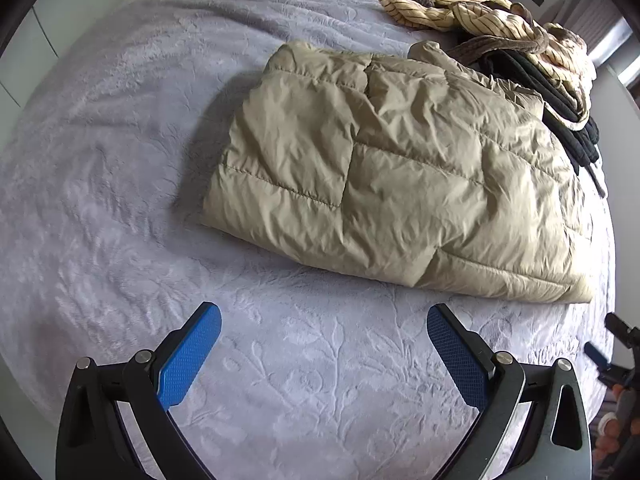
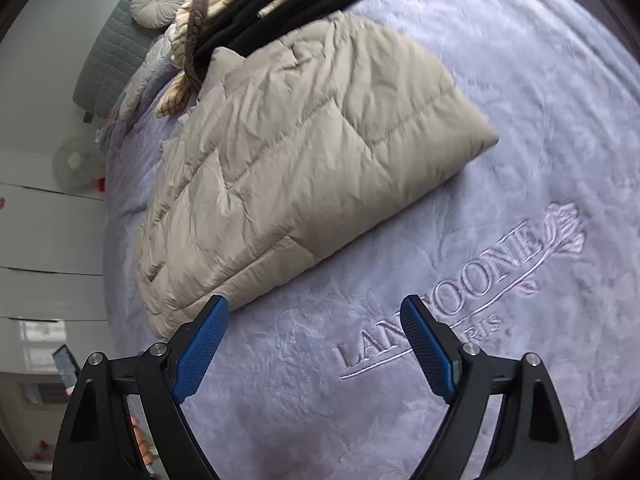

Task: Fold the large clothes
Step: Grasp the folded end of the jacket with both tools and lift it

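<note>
Here, label by label, is the scene with both tongs hanging over the bed.

Jacket: a beige quilted jacket point(image 1: 384, 176) lies on the lavender bedspread point(image 1: 120, 160), already doubled into a rough rectangle — puffy, with its near edge lifting slightly.

Left tongs: the left tongs point(image 1: 324, 316) stand wide and empty, over bare bedspread short of the jacket's near edge; nothing lies between the blue pads point(image 1: 192, 354).

Right tongs: the right tongs point(image 2: 314, 306) are likewise spread wide and carry nothing; one pad tip sits just beside the jacket's near corner point(image 2: 192, 308), though contact cannot be told.

Bedspread marking: an embroidered logo point(image 2: 460, 288) lies beside the jacket in the right wrist view.

Other clothes: a heap of striped and black garments point(image 1: 520, 52) rests against the jacket's far end, partly overlapping it.

Step in hand (judged): approaching the near edge for a further fold.

Doing it well (judged): each pair of tongs should take one near corner through all layers — padding is slippery, and a shallow bite would likely catch only the top shell. Both corners should rise together, travel low, and land square on the far edge; pressing afterwards would expel trapped air.

Risk (judged): the heap may snag the far end.
</note>
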Tool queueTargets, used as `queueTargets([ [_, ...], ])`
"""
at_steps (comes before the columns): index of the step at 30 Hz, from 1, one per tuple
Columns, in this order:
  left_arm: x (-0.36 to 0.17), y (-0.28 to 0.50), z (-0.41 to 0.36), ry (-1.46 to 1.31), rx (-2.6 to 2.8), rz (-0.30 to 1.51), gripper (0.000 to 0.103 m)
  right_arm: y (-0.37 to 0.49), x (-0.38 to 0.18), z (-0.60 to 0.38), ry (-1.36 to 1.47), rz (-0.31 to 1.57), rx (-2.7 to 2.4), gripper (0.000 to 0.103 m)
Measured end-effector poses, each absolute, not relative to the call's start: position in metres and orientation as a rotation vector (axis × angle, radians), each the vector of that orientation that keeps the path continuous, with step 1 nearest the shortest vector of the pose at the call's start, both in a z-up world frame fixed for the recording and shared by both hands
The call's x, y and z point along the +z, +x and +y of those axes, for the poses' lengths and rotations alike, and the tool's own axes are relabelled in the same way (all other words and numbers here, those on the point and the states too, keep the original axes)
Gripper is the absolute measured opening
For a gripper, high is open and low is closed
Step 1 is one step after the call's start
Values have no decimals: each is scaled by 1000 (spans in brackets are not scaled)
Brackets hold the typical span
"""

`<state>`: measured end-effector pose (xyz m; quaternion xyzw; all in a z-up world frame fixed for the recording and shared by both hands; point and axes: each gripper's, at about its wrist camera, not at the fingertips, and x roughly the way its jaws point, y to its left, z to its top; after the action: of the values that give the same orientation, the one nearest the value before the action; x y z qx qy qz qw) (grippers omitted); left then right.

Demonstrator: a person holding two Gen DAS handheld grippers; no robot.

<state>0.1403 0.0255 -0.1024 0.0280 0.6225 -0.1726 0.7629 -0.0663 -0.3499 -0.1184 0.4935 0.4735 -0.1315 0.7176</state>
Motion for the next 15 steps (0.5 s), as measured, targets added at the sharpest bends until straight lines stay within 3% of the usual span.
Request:
queueTargets([
  [8, -165, 174, 67, -433, -430, 1444, 103, -65, -166, -380, 1323, 963, -276, 90],
  [15, -212, 197, 61, -604, -472, 1458, 103, -48, -205, -400, 1432, 897, -236, 90],
])
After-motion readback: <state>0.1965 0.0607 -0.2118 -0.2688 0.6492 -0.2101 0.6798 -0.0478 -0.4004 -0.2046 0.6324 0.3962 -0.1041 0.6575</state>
